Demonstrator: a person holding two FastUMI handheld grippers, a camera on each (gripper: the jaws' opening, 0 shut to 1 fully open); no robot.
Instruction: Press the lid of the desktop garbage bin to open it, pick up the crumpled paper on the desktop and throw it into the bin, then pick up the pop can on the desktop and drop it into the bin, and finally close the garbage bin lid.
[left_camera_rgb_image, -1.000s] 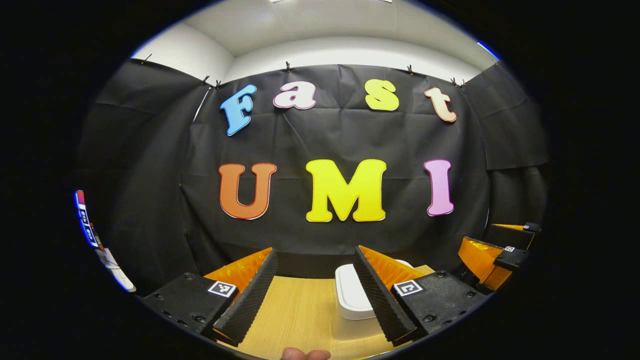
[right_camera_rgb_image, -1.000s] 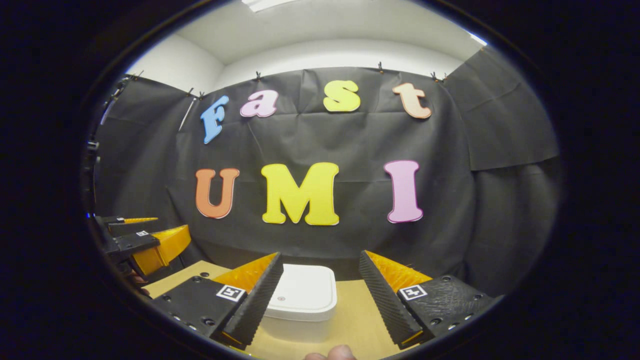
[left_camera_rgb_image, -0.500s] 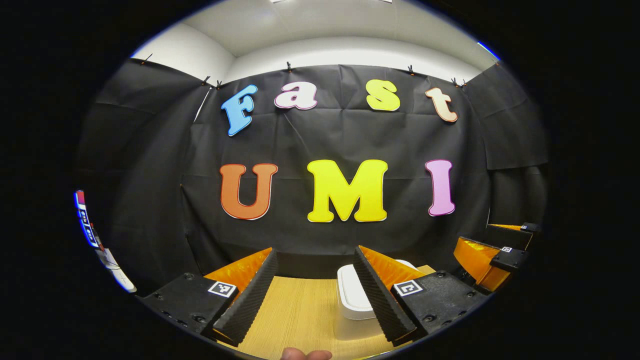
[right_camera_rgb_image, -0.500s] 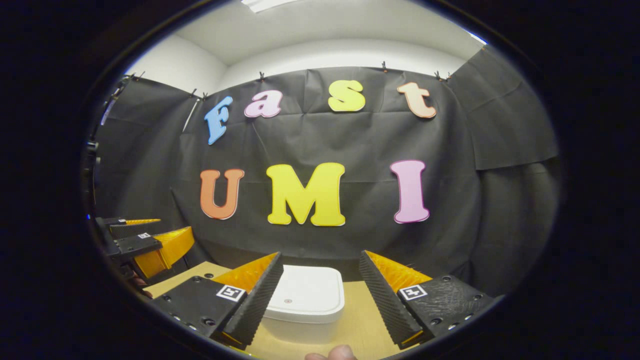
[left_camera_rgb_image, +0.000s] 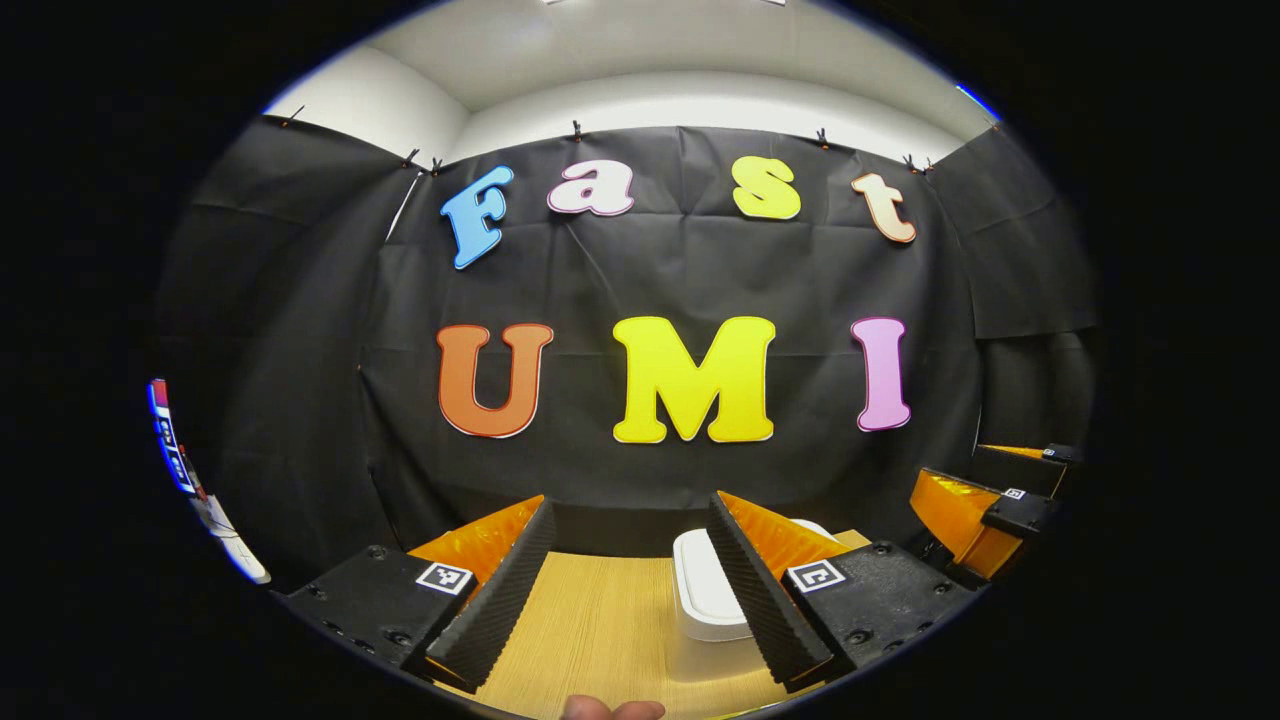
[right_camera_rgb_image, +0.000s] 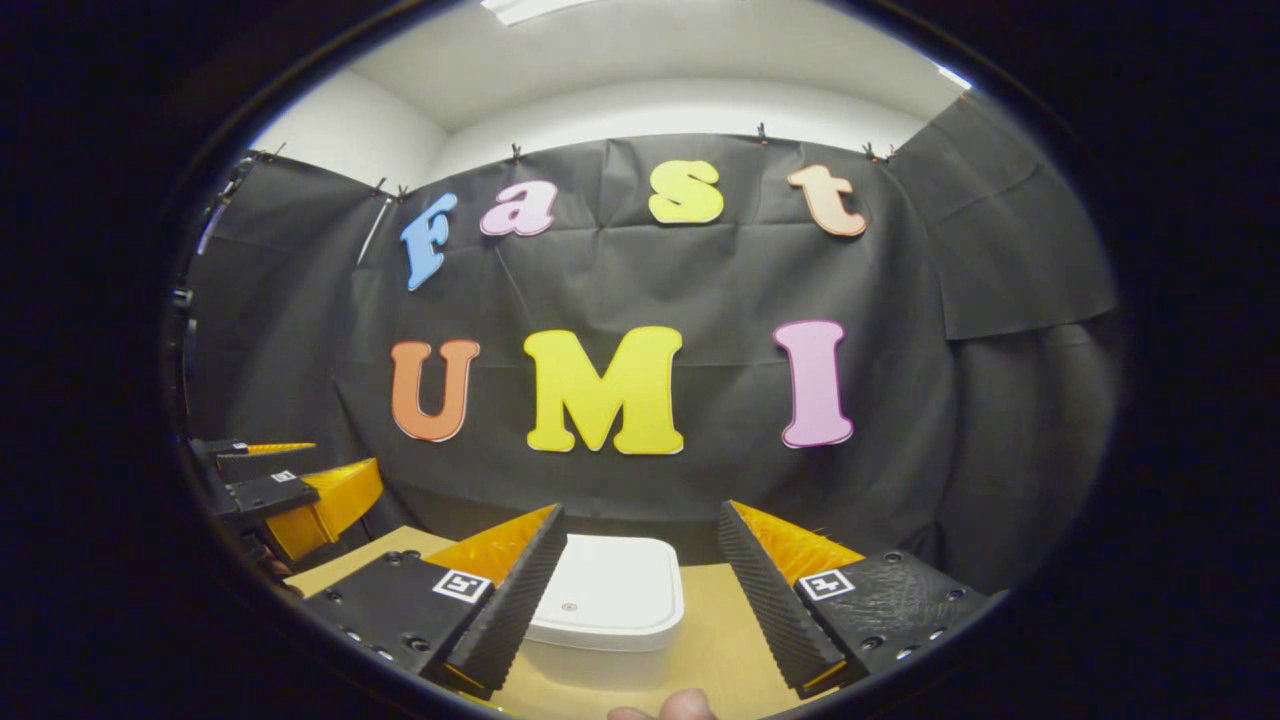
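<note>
A white desktop garbage bin with its lid down stands on the wooden desk, just ahead of my right gripper and slightly left of its centre line. That gripper is open, with nothing between its fingers. In the left gripper view the bin sits partly behind the right-hand finger. My left gripper is open too, above the bare desk. Each gripper appears off to the side in the other's view: the right gripper and the left gripper.
The black cloth wall closes off the back of the desk a short way behind the bin. A fingertip of the holding hand shows at the bottom edge of the right gripper view.
The right gripper view swayed slightly sideways and back, so the bin shifted a little between its fingers. The left gripper has hardly moved.
</note>
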